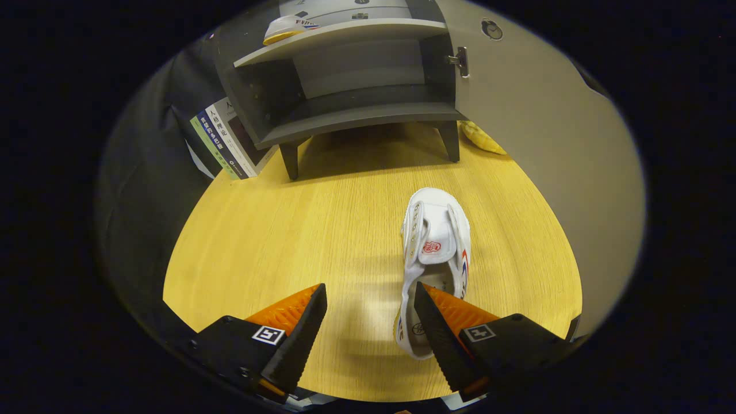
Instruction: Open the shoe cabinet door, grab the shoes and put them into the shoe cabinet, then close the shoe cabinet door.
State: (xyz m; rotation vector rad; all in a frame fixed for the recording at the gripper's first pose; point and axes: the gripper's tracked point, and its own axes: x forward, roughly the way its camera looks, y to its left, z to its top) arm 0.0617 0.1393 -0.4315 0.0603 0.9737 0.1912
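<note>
A staged booth, this: small grey shoe cabinet [351, 86] on a wooden tabletop [322, 230], books [227, 141] against dark cloth.

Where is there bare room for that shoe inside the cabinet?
The lower shelf of the cabinet lies bare behind the open door. The upper shelf already holds one shoe at its left. The open gripper hovers over the white shoe.

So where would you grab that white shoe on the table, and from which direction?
Probably by the side wall at the heel end of the white shoe, from above. It lies upright on the table, toe toward the shoe cabinet, opening up. One finger could drop inside the opening, the other outside. The gripper is open, its right finger already over the heel.
</note>
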